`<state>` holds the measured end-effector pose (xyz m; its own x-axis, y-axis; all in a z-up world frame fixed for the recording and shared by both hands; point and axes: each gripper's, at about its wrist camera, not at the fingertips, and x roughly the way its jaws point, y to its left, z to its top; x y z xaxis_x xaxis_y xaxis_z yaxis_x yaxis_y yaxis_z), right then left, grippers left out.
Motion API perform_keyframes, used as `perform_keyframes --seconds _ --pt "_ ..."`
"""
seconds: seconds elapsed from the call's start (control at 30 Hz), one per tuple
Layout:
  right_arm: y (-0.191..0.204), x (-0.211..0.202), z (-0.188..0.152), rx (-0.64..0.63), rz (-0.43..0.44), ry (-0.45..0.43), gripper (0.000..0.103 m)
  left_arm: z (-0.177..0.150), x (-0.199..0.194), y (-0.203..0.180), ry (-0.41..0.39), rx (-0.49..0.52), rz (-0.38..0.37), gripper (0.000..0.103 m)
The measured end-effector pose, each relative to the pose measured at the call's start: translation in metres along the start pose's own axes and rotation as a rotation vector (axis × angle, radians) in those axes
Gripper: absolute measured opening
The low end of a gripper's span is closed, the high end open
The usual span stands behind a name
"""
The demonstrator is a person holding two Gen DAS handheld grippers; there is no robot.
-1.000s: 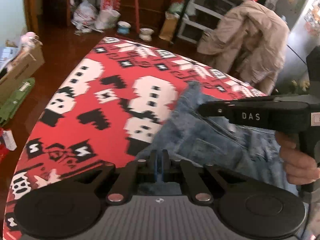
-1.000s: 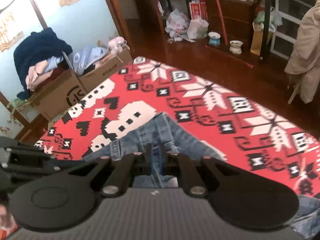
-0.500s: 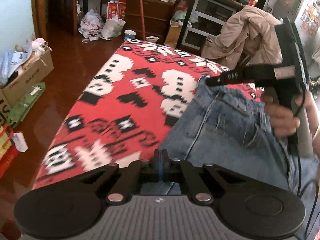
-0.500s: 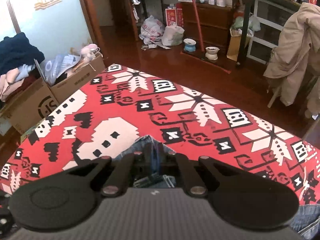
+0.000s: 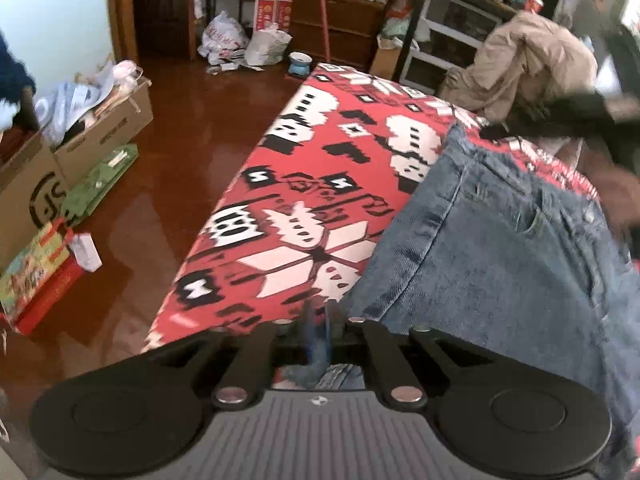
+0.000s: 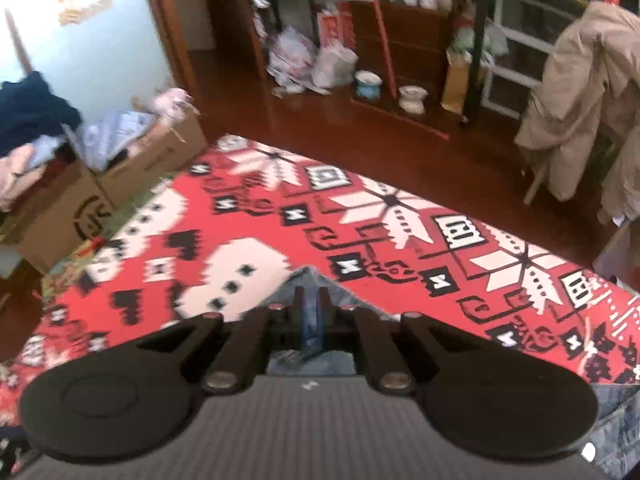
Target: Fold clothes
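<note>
Daylight fills my room evenly, soft and fairly bright, with no hard shadows. The floor (image 5: 168, 128) shines with pale glare. My fisheye lenses bend everything at the edges, and the corners go black. My right view is smeared all over; in my left view the far right is blurred.

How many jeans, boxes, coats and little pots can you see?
Jeans: 1
Cardboard boxes: 2
Beige coats: 1
Little pots on the floor: 2
Total: 6
</note>
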<state>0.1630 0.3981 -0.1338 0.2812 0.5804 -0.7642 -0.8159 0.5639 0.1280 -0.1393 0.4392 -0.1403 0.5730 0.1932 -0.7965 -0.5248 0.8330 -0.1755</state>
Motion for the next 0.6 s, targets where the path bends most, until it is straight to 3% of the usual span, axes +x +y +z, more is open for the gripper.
perform_keyframes --seconds 0.07,0.17,0.3,0.43,0.6 --pt "0.007 -0.019 -0.015 0.001 0.066 -0.002 0.005 -0.001 -0.008 0.006 -0.011 -0.028 -0.028 0.008" --pt "0.028 -0.032 -0.046 -0.007 0.151 0.031 0.005 -0.010 -0.006 0.008 0.016 -0.018 -0.009 0.008" --pt "0.059 -0.034 -0.080 -0.027 0.183 0.070 0.005 -0.022 -0.017 0.018 0.007 -0.058 -0.019 0.008" --pt "0.071 -0.037 -0.099 0.006 0.203 0.089 0.005 -0.028 -0.032 0.033 -0.008 -0.124 -0.079 0.008" --pt "0.080 -0.046 -0.108 0.026 0.243 0.074 0.005 -0.027 -0.027 0.037 -0.015 -0.166 -0.091 0.016"
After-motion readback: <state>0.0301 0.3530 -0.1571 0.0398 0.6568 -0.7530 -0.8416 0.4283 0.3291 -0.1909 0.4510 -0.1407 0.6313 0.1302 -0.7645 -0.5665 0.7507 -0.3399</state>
